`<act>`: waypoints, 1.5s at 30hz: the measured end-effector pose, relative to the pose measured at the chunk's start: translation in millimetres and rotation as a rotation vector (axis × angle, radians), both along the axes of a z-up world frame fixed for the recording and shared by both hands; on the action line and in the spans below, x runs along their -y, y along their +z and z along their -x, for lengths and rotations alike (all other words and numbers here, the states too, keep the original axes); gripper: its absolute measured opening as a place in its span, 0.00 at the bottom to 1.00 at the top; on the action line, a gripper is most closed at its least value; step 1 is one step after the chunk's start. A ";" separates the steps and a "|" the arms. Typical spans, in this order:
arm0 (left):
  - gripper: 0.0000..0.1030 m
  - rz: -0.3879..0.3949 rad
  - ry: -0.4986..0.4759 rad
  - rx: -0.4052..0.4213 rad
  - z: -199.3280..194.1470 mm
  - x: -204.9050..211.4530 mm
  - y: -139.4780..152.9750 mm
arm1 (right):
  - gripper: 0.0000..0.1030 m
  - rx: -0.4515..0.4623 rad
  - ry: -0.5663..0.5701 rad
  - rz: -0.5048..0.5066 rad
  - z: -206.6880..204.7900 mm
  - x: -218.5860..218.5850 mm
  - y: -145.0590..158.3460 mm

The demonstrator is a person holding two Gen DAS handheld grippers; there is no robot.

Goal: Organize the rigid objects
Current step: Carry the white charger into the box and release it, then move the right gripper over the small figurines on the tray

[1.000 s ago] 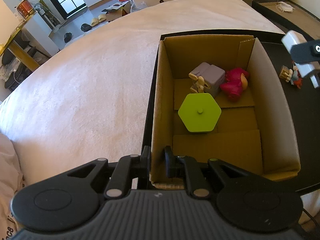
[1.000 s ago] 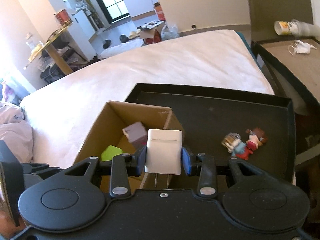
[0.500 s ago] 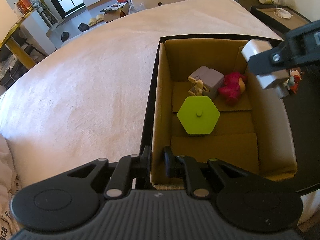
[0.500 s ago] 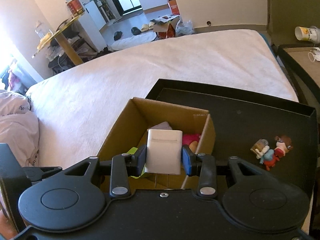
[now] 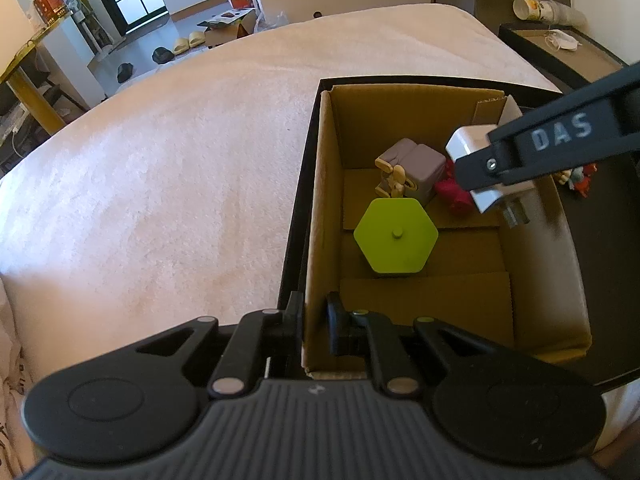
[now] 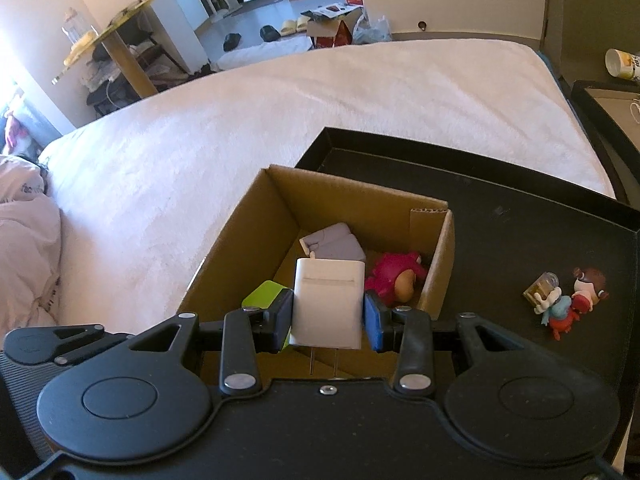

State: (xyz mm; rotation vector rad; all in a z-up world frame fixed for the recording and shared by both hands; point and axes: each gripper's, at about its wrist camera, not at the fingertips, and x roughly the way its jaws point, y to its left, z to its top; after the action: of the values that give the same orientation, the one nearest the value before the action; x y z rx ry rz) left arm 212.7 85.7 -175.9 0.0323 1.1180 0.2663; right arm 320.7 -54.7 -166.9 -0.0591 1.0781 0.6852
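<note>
My right gripper (image 6: 328, 314) is shut on a white plug adapter (image 6: 328, 304) and holds it over the open cardboard box (image 6: 352, 194), prongs down. In the left wrist view the adapter (image 5: 466, 144) hangs above the box's right side. My left gripper (image 5: 314, 322) is shut on the box's near left wall (image 5: 318, 240). Inside the box lie a green hexagonal piece (image 5: 396, 236), a grey block toy (image 5: 416, 164) and a pink figure (image 6: 394, 278).
The box stands in a black tray (image 6: 520, 220) on a white bed (image 6: 280, 120). Two small figurines (image 6: 564, 300) lie on the tray to the right of the box. A dark side table (image 5: 568, 50) with a cup and a mask stands at the far right.
My right gripper has moved left with the adapter, from above the tray to above the box interior. My left gripper has kept its hold on the box wall.
</note>
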 end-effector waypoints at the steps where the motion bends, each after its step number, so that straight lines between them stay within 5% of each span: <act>1: 0.11 0.005 0.000 0.001 0.1 -1.0 -0.4 | 0.36 -0.002 -0.001 0.008 -0.2 -2.0 -0.5; 19: 0.10 0.051 0.006 -0.007 0.4 -7.7 -8.4 | 0.37 -0.018 -0.004 0.119 -4.9 -20.9 -25.9; 45: 0.10 0.019 0.011 -0.037 -3.6 0.0 -4.5 | 0.42 0.060 -0.021 0.027 -10.7 55.4 21.5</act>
State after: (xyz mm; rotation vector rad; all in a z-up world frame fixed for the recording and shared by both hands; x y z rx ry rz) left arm 216.3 85.8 -180.4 0.0147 1.1572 0.2659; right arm 331.4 -110.1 -145.5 -0.0913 1.0295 0.6463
